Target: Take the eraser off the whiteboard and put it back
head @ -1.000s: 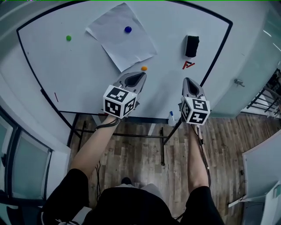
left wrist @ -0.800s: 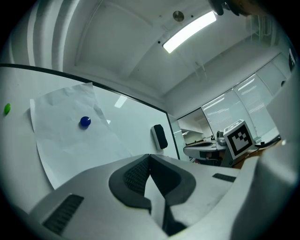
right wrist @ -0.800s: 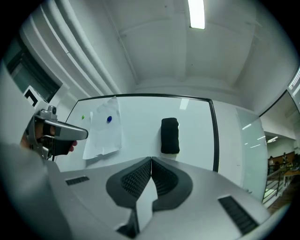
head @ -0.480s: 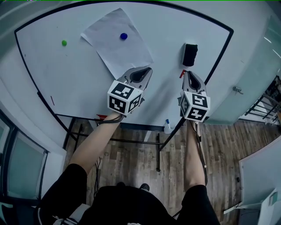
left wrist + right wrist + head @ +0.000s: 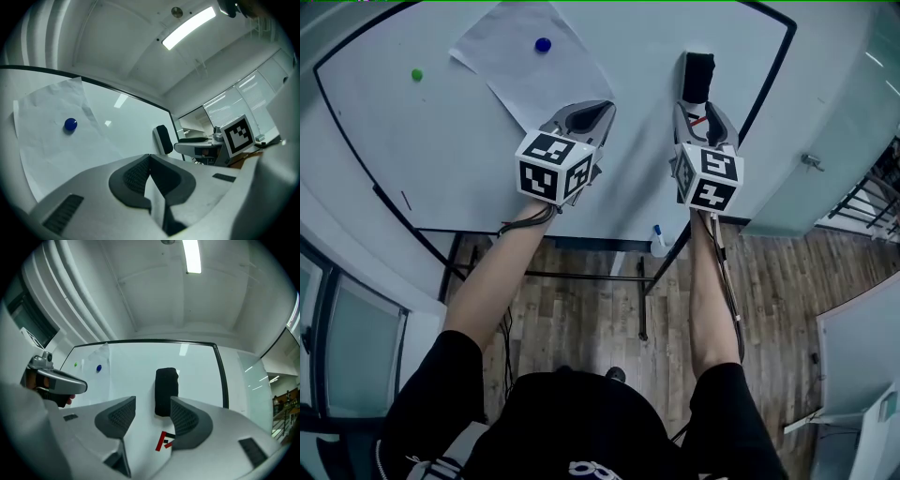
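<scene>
**Ana:** So, where is the black oblong felt eraser at this moment?

**Ben:** It is stuck on the white, black-framed whiteboard, close to the frame on the board's right side, with its long side running up the board. A small red-and-black printed mark sits just under it.

**Ana:** And the right gripper?

**Ben:** Its jaws have just been opening and now stand wide. In its own view the eraser's lower end shows between the two tips, nearer the right-hand pad. There is a clear gap on the left-hand pad's side, so nothing is squeezed (whether the other pad brushes the felt, I cannot tell).

**Ana:** What about the left gripper?

**Ben:** Its jaws are pressed together with nothing between them. It is held up in front of the board, beside the right one and apart from the eraser.

**Ana:** Anything else on the board?

**Ben:** A white sheet of paper lies tilted at upper left, pinned by a round blue magnet. A small round green magnet sits further left on bare board.
</scene>
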`<state>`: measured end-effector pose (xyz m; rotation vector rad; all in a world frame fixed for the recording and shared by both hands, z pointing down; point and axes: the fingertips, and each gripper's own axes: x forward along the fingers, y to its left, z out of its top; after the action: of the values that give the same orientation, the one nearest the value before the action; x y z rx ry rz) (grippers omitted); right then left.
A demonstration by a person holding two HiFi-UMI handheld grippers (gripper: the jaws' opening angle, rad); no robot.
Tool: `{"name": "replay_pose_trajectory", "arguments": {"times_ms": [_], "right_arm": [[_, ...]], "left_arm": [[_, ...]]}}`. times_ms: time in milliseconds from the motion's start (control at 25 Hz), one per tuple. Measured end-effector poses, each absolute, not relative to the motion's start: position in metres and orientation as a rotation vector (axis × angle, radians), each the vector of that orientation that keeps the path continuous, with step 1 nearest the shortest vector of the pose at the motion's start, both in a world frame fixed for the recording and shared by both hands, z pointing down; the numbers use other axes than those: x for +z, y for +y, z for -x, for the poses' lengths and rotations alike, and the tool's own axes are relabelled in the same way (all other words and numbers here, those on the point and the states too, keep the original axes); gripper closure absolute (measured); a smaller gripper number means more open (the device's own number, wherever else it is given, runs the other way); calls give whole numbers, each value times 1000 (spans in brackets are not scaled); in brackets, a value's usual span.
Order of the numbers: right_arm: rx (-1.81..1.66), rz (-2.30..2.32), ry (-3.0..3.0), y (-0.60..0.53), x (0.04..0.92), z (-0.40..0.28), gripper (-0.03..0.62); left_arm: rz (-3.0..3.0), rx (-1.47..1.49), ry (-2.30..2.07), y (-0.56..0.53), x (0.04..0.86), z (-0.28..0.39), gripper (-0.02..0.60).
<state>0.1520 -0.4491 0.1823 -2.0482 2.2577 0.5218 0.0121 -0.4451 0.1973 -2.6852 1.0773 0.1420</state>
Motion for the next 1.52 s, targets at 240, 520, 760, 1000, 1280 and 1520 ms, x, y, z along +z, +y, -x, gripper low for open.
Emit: {"name": "replay_pose_trajectory", "arguments": {"times_ms": [240, 520, 760, 1000, 1280, 1520], "right_arm": [[572, 2090, 2202, -463, 169, -163, 333], [535, 2097, 2219, -497, 167, -176, 326], [557, 2117, 2205, -513, 168, -172, 326], [561, 2139, 2165, -516, 164, -176, 327], [555, 2111, 2187, -515, 165, -177, 329], [563, 2075, 2207, -504, 164, -175, 329]], "left_arm": [[2678, 139, 1096, -450, 197, -14, 560], [2709, 159, 1132, -465, 194, -28, 560], [2709, 165, 1131, -471, 187, -43, 560], [2703, 159, 1131, -474, 192, -49, 560], [2705, 156, 1157, -482, 197, -47, 560], [2708, 159, 1168, -480, 200, -45, 560]]}}
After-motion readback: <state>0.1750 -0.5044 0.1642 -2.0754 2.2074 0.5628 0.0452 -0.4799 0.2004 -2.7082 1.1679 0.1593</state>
